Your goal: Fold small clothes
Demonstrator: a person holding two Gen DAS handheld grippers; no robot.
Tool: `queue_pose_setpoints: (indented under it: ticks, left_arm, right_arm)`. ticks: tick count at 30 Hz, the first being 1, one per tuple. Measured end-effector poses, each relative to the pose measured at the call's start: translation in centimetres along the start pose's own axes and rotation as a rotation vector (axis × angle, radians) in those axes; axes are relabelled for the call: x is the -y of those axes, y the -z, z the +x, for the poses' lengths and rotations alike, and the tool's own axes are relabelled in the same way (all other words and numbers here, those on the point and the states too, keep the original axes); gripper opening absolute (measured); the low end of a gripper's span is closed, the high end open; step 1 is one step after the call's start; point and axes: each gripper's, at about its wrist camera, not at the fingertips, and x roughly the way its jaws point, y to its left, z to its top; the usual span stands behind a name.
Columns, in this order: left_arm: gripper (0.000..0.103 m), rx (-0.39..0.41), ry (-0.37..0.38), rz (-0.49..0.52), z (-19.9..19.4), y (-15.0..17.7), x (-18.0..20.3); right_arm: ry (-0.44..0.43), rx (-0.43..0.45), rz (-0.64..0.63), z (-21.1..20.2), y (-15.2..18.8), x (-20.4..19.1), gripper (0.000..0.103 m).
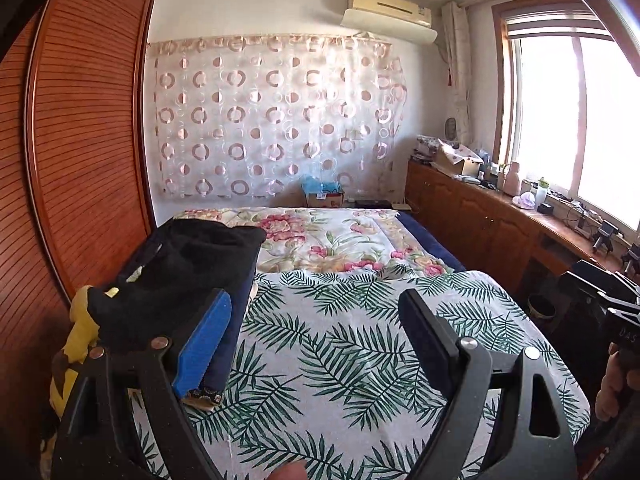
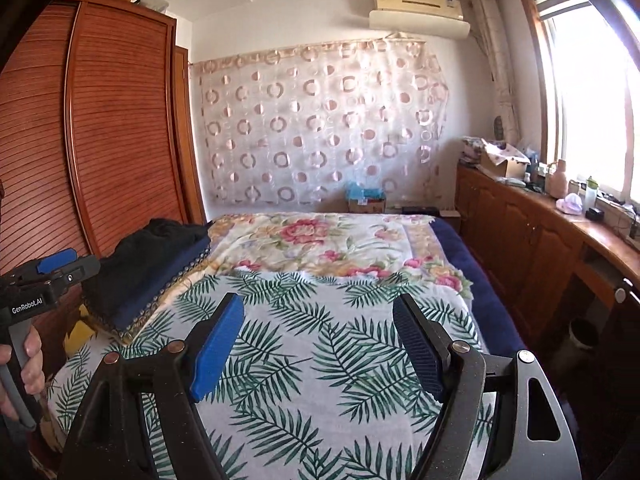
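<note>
A pile of dark clothes, black on navy, lies on the left side of the bed and also shows in the right wrist view. A yellow cloth sits under the pile at the bed's left edge. My left gripper is open and empty above the palm-leaf sheet, just right of the pile. My right gripper is open and empty above the same sheet. The left gripper's body appears at the left of the right wrist view.
A floral blanket covers the far half of the bed. A wooden wardrobe stands close on the left. A low wooden cabinet with clutter runs under the window on the right. A cardboard box sits beyond the bed.
</note>
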Motion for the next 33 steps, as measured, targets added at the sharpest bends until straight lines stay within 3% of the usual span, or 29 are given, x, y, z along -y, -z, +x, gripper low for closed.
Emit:
queue_pose_setpoints:
  ticks: [6, 12, 33]
  left_arm:
    - [0.086, 0.017, 0.005, 0.013, -1.3, -0.6, 0.3]
    - [0.086, 0.025, 0.010, 0.023, -2.0, -0.6, 0.5]
    - [0.086, 0.028, 0.004, 0.029, -2.1, -0.4, 0.6]
  right_arm:
    - [-0.008, 0.032, 0.007, -2.0, 1.8, -1.2, 0.079]
    - [-0.007, 0.037, 0.012, -1.4, 3.0, -0.1, 0.079]
    - [-0.015, 0.034, 0.015, -0.3, 2.7, 2.8, 0.079]
